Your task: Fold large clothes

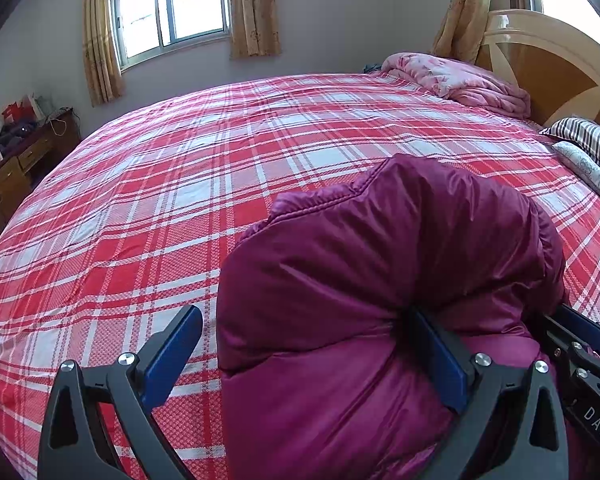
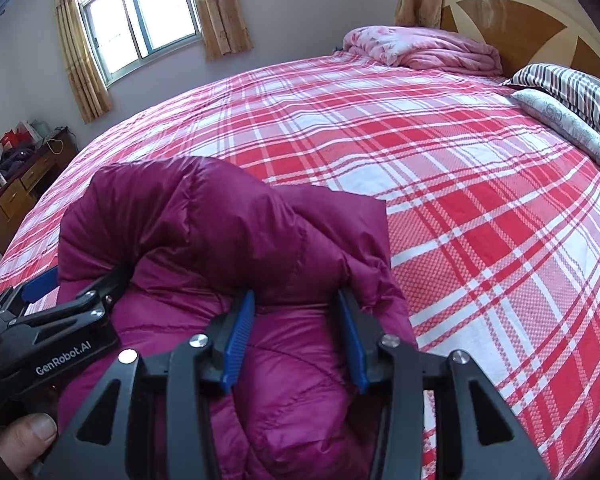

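Your two grippers at a padded magenta jacket on the plaid bed.

Left wrist view: your left gripper (image 1: 304, 354) stands wide; one blue pad presses into the jacket (image 1: 380, 264), the other hangs free over the bedsheet (image 1: 140, 200) near its front edge. Right wrist view: your right gripper (image 2: 298, 338) stands narrow, a jacket (image 2: 220, 232) fold bunched between its pads; your thumb (image 2: 24, 440) shows at lower left.

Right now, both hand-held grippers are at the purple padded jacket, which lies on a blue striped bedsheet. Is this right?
Not quite. The bedsheet is red and white plaid, not blue striped, as both wrist views show. The rest holds: the left hand-held gripper and the right hand-held gripper are at the purple padded jacket.
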{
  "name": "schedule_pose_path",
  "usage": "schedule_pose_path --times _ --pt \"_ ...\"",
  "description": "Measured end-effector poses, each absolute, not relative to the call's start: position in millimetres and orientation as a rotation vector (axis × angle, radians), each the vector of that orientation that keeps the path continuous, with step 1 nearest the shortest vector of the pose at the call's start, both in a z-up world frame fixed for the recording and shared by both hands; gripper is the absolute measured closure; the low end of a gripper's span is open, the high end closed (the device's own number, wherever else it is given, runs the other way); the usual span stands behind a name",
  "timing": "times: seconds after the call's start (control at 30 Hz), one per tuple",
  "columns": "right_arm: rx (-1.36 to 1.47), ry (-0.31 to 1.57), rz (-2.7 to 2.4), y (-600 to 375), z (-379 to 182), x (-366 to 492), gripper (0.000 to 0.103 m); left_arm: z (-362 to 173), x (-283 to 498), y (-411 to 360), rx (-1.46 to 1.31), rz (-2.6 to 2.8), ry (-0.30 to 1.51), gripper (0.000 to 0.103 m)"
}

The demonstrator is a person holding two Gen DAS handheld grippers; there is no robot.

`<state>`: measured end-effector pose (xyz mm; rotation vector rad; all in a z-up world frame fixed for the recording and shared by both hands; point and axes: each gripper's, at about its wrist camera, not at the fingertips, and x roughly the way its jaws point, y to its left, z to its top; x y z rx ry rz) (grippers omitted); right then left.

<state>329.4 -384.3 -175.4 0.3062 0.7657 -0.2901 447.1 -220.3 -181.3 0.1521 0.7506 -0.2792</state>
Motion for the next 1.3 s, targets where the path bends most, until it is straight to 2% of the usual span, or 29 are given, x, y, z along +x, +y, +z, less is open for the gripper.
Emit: schedule_pose_path --times 0.33,0.4,0.47,0.5,0.73,1.0,1.13,1.2,1.23,1.3 --pt "0.335 0.765 -0.259 -390.4 -174.1 328.1 0.057 -174.8 442.2 -206.8 0.112 -0.324 0.770 0.001" --pt "0.361 0.725 -0.212 -395.5 -163.6 315.9 0.049 -164.1 430.1 -188.3 0.068 -0.334 0.751 0.001" --pt "0.392 0.643 -0.189 -402.0 -151.0 296.8 0.008 -153.0 415.3 -167.3 0.007 -0.390 0.715 0.001" --pt "0.395 0.597 -0.204 -406.5 -144.1 285.5 0.003 -149.6 408.7 -157.7 -0.015 -0.413 0.707 0.001" --pt "0.461 0.654 -0.179 -432.9 -150.4 275.8 0.002 -173.1 399.5 -122.9 -0.211 -0.504 0.832 0.001" --pt "0.523 0.748 -0.077 -439.9 -176.0 283.9 0.012 -190.7 400.8 -137.2 -0.270 -0.568 0.857 0.001" --pt "0.607 0.765 0.028 -440.5 -189.1 285.2 0.031 -190.6 402.6 -152.1 -0.263 -0.649 0.869 0.001" --pt "0.623 0.779 0.100 -434.8 -189.8 285.3 0.054 -185.8 397.3 -160.9 -0.240 -0.696 0.858 0.003" --pt "0.636 0.778 0.112 -432.8 -188.9 283.3 0.063 -181.3 391.8 -165.6 -0.212 -0.706 0.843 0.011" --pt "0.593 0.768 0.100 -422.8 -182.2 278.3 0.072 -172.2 383.1 -171.5 -0.174 -0.711 0.828 0.017"
